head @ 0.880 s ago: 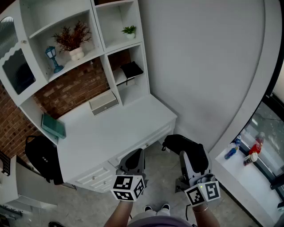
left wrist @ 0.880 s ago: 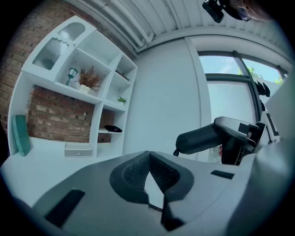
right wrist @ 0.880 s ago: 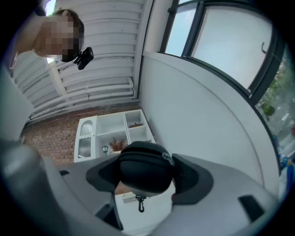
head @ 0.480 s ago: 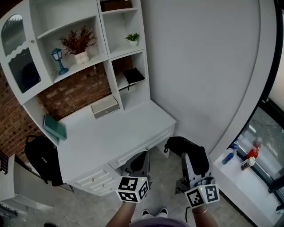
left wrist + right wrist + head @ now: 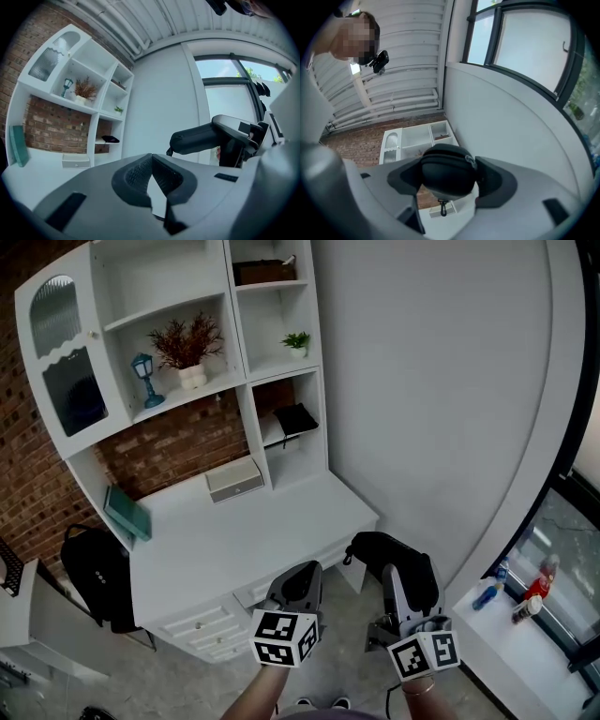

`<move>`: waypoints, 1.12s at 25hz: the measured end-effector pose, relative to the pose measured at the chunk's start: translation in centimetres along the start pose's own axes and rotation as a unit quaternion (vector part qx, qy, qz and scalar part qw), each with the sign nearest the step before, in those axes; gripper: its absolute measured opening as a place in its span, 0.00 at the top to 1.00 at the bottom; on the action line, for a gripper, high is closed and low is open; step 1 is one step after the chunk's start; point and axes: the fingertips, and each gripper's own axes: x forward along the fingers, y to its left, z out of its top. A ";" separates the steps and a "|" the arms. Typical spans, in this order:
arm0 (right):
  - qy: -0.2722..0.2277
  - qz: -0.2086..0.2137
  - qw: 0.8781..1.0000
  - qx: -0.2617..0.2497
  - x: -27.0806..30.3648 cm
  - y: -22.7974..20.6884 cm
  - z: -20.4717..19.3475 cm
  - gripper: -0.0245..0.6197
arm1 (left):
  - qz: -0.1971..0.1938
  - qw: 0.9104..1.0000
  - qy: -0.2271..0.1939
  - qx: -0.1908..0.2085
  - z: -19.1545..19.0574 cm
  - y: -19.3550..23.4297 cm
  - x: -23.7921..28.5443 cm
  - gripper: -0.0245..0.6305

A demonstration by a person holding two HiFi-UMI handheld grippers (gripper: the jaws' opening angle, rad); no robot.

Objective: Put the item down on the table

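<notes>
Black zip case point(image 5: 389, 557) sits in the right gripper point(image 5: 410, 589), clamped across its rounded body. Jaws stand wide, pads pressing on either side, and a small pull tab hangs below. The case is held in the air, tilted upward, just off the front right corner of the white desk point(image 5: 244, 531) and clear of the desktop.

Left gripper point(image 5: 151, 164): jaws brought together at the tips, nothing between them. It is held level beside the right one, in front of the desk drawers.

On the desk: a teal book point(image 5: 127, 513) leaning at the left, and a small white drawer box point(image 5: 234, 478) against the brick back. A black backpack point(image 5: 97, 575) rests against the desk's left side. Bottles point(image 5: 487, 594) stand on the window ledge at right.
</notes>
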 end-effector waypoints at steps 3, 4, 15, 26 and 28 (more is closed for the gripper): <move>-0.014 0.006 1.000 -0.001 1.0 -0.4 0.8 0.45 | 0.011 1.000 -0.009 0.010 0.9 0.0 0.3 0.96; -0.018 0.008 1.000 0.000 1.3 -0.6 1.0 0.45 | 0.015 1.000 -0.013 0.013 1.3 0.2 0.3 0.96; -0.031 0.013 0.999 -0.005 6.4 -2.3 0.3 0.45 | 0.034 0.999 -0.023 0.020 3.0 3.5 4.2 0.96; 0.010 0.010 0.999 -0.034 17.2 -4.8 -6.3 0.45 | 0.024 0.999 -0.037 0.005 4.0 11.3 14.2 0.96; 0.010 0.010 0.999 -0.037 19.8 -5.0 -7.4 0.45 | 0.021 0.999 -0.040 0.004 4.4 13.2 16.2 0.96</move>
